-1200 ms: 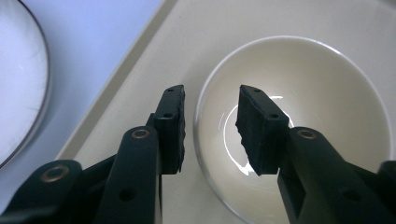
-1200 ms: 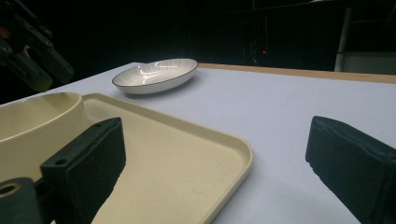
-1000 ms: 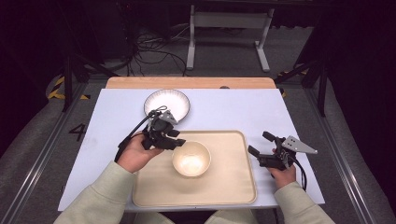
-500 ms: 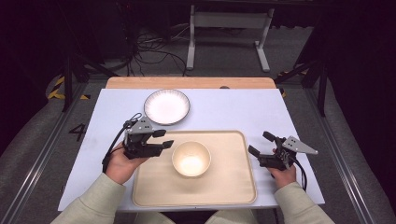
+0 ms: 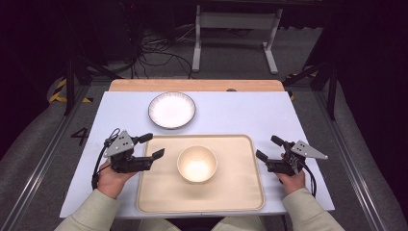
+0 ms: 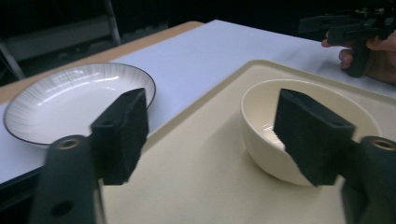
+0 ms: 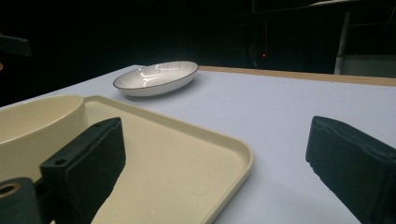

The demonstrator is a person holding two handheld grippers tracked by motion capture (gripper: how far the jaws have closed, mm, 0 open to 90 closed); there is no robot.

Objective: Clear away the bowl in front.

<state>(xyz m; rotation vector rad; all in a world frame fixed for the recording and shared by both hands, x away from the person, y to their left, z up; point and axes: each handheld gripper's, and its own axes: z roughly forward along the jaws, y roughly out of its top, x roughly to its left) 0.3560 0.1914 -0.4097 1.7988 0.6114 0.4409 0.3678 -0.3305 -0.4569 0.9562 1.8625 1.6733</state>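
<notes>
With both grippers hanging released, the left gripper (image 5: 150, 146) at the tray's (image 5: 240, 192) left edge and the right gripper (image 5: 267, 147) just off its right, the bowl (image 5: 197, 163) sitting mid-tray is risking a tip if one jaw catches its rim on a careless reach.

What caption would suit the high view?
Open tongs in each hand flank a tray holding a bowl; a plate sits behind.

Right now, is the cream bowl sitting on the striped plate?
No, the bowl sits on the tray, while the plate lies apart on the table beyond it.
</notes>
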